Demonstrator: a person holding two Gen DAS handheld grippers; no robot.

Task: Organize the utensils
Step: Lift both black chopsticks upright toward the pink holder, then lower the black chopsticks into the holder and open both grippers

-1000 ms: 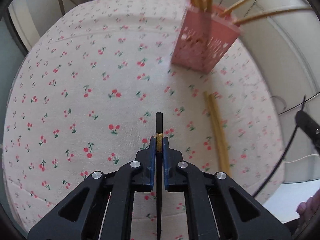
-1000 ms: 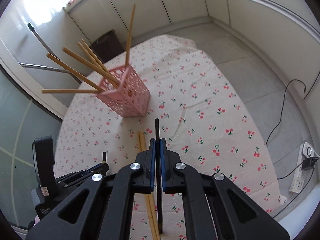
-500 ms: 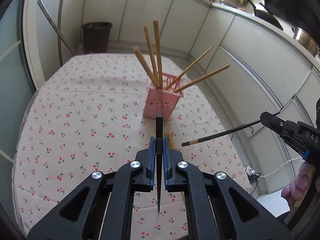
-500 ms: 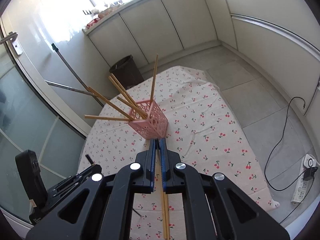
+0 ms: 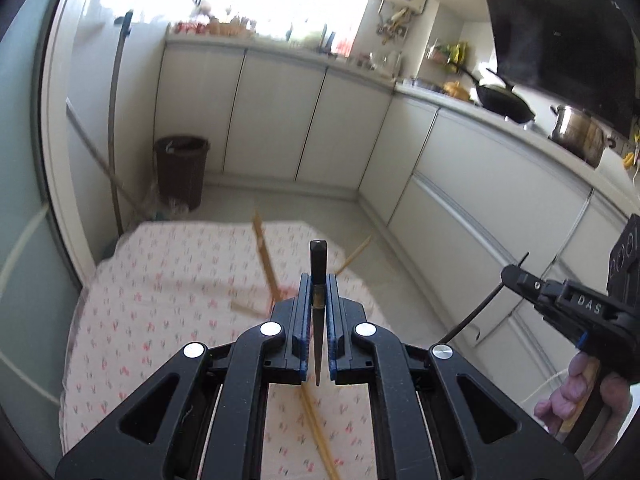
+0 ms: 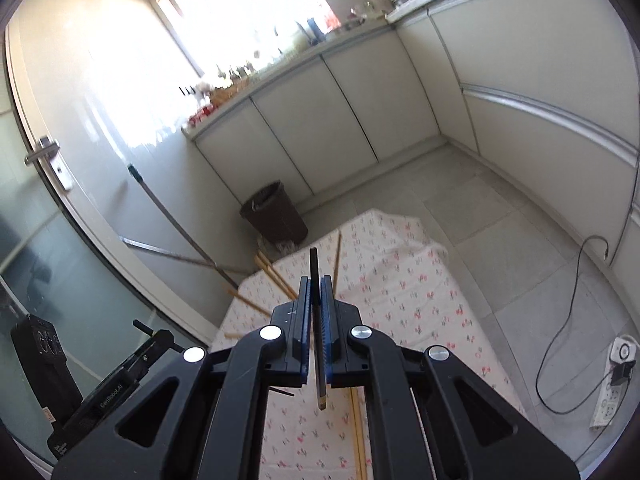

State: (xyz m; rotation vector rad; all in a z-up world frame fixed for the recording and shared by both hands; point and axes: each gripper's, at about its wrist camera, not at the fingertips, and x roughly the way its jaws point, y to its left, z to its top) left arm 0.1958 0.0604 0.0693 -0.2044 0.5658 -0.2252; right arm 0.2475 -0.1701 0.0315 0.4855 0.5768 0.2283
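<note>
Both raised above the cherry-print table (image 5: 168,292), the left gripper (image 5: 319,300) and right gripper (image 6: 316,300) each clench 1 dark chopstick (image 5: 318,264), pointing toward 12 o'clock.

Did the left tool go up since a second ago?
Yes. The left tool has lifted and tipped upward: the cherry tablecloth filled its view before, and now sits low, with the brown bin and cabinets showing above it.
</note>
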